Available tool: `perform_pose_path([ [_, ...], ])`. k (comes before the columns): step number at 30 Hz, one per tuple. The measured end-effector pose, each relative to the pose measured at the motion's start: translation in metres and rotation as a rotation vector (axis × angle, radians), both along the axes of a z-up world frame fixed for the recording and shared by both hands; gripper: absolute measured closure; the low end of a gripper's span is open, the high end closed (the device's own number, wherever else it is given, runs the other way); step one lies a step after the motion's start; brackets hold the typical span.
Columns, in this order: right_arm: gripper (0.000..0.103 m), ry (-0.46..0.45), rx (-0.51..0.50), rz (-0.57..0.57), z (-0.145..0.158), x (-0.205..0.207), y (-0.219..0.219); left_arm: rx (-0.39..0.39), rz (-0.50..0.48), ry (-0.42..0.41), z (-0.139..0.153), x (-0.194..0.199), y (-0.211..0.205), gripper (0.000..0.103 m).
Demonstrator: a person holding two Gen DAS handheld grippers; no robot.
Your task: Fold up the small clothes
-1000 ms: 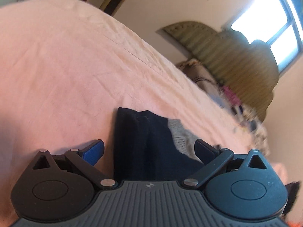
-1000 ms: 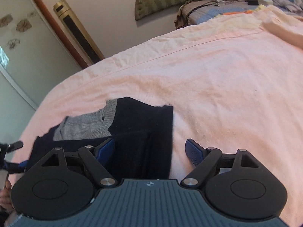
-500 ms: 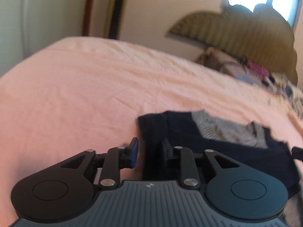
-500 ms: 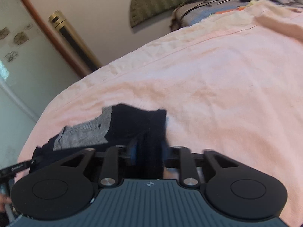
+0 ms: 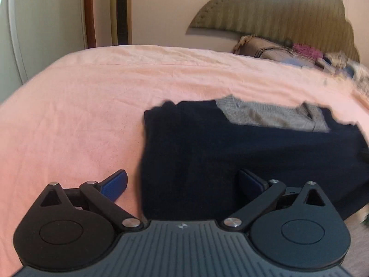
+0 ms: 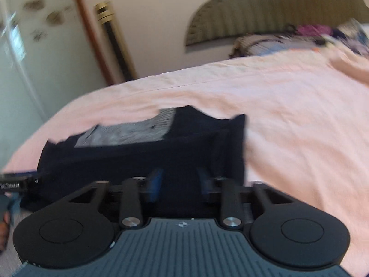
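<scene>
A dark navy garment (image 5: 230, 143) with a grey knit collar part (image 5: 265, 115) lies folded on the pink bed sheet (image 5: 80, 103). My left gripper (image 5: 182, 176) hovers at its near left corner, jaws opening wide; the fabric edge lies between the fingers, and no pad presses it. In the right wrist view the same garment (image 6: 161, 152) sits just ahead, grey part (image 6: 129, 133) at its far left. My right gripper (image 6: 180, 180) is shut on the dark fabric at the garment's near right side. The other gripper's finger (image 6: 13, 182) shows at the left edge.
A ribbed olive headboard (image 5: 276, 16) stands at the back right, with a heap of mixed clothes (image 5: 299, 50) on the bed below it. A dark post with a gold cap (image 6: 110, 34) and a door frame stand at the back left. Pink sheet (image 6: 288, 115) spreads to the right.
The left gripper narrowed on the garment's left edge, then opened wide and let go, its view rolling level. The right gripper's fingers closed onto the garment's right side.
</scene>
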State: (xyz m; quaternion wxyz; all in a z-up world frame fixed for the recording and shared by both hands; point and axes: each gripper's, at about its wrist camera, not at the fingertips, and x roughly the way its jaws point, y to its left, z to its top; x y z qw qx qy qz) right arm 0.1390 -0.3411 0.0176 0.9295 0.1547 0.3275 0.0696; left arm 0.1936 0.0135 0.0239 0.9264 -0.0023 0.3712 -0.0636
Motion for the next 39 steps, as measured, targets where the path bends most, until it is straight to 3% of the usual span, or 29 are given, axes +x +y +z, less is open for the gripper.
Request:
perform_pose_path([
  [2, 0.090, 0.018, 0.010, -0.040, 0.008, -0.011, -0.001, -0.001, 0.023, 0.020, 0.011, -0.017, 0.003, 0.002],
  [4, 0.069, 0.014, -0.047, -0.027, 0.021, -0.033, 0.008, -0.027, -0.027, 0.011, 0.020, -0.046, 0.003, 0.001],
  [6, 0.016, -0.039, -0.204, -0.016, 0.029, -0.060, 0.019, 0.016, -0.040, -0.024, 0.022, -0.075, 0.005, 0.001],
  [7, 0.011, -0.058, -0.288, -0.021, 0.030, -0.072, 0.021, 0.034, -0.027, -0.020, 0.019, -0.086, 0.008, 0.001],
  [9, 0.018, -0.047, -0.378, -0.009, 0.026, -0.085, 0.020, 0.029, 0.001, 0.004, 0.008, -0.094, 0.015, 0.001],
  [10, 0.019, -0.014, -0.373, 0.011, 0.021, -0.087, 0.016, 0.017, 0.014, 0.018, 0.001, -0.094, 0.018, 0.002],
  [11, 0.031, 0.035, -0.357, 0.036, 0.014, -0.085, 0.014, 0.019, 0.008, -0.021, -0.001, -0.099, 0.018, 0.004],
  [13, 0.054, 0.047, -0.321, 0.068, 0.007, -0.084, 0.009, 0.017, 0.003, -0.052, 0.004, -0.104, 0.023, 0.053],
  [14, 0.083, 0.049, -0.309, 0.068, 0.009, -0.084, 0.005, 0.002, 0.006, -0.063, 0.005, -0.103, 0.028, 0.086],
  [15, 0.095, 0.064, -0.283, 0.044, 0.010, -0.082, -0.005, -0.005, 0.033, -0.059, 0.005, -0.102, 0.036, 0.087],
  [17, 0.096, 0.088, -0.169, -0.010, 0.010, -0.080, -0.031, -0.051, 0.033, -0.044, 0.005, -0.102, 0.048, 0.087],
  [19, 0.096, 0.090, -0.127, -0.014, 0.009, -0.084, -0.035, -0.058, 0.052, -0.024, 0.011, -0.109, 0.049, 0.086],
  [20, 0.087, 0.089, -0.134, -0.018, 0.011, -0.088, -0.031, -0.084, 0.063, -0.009, 0.014, -0.115, 0.049, 0.083],
  [21, 0.065, 0.092, -0.136, -0.033, 0.014, -0.093, -0.027, -0.114, 0.066, 0.012, 0.015, -0.123, 0.049, 0.073],
  [22, 0.049, 0.092, -0.125, -0.046, 0.018, -0.101, -0.023, -0.137, 0.062, 0.031, 0.015, -0.132, 0.048, 0.062],
  [23, 0.019, 0.079, -0.111, -0.044, 0.020, -0.111, -0.020, -0.147, 0.048, 0.033, 0.015, -0.143, 0.045, 0.031],
  [24, 0.005, 0.072, -0.124, -0.026, 0.022, -0.122, -0.013, -0.141, 0.037, 0.023, 0.014, -0.154, 0.042, 0.005],
  [25, 0.006, 0.071, -0.171, -0.012, 0.021, -0.135, -0.006, -0.124, 0.036, 0.013, 0.012, -0.165, 0.038, 0.000],
  [26, 0.009, 0.071, -0.222, -0.015, 0.020, -0.150, 0.001, -0.104, 0.028, -0.003, 0.007, -0.175, 0.035, 0.000],
  [28, 0.033, 0.069, -0.232, 0.011, 0.009, -0.168, 0.006, -0.054, 0.004, -0.043, 0.001, -0.187, 0.030, 0.003],
  [29, 0.052, 0.032, -0.285, 0.015, 0.006, -0.177, 0.009, -0.063, 0.010, -0.059, 0.003, -0.189, 0.032, 0.022],
  [30, 0.063, 0.022, -0.288, 0.012, 0.006, -0.180, 0.007, -0.056, 0.035, -0.072, 0.004, -0.188, 0.035, 0.061],
  [31, 0.073, 0.032, -0.262, -0.014, 0.008, -0.180, 0.000, -0.021, 0.071, -0.077, 0.005, -0.186, 0.037, 0.074],
  [32, 0.093, 0.047, -0.235, -0.052, 0.009, -0.178, -0.010, -0.028, 0.091, -0.069, 0.005, -0.185, 0.043, 0.079],
  [36, 0.090, 0.071, -0.127, -0.086, 0.016, -0.186, -0.021, -0.056, 0.095, -0.039, 0.020, -0.205, 0.048, 0.078],
  [37, 0.085, 0.057, -0.122, -0.090, 0.020, -0.194, -0.015, -0.089, 0.083, -0.044, 0.022, -0.215, 0.047, 0.077],
  [38, 0.073, 0.036, -0.121, -0.098, 0.026, -0.201, -0.008, -0.114, 0.066, -0.046, 0.023, -0.223, 0.044, 0.072],
  [39, 0.063, 0.009, -0.114, -0.096, 0.031, -0.209, -0.001, -0.122, 0.048, -0.052, 0.023, -0.230, 0.038, 0.060],
])
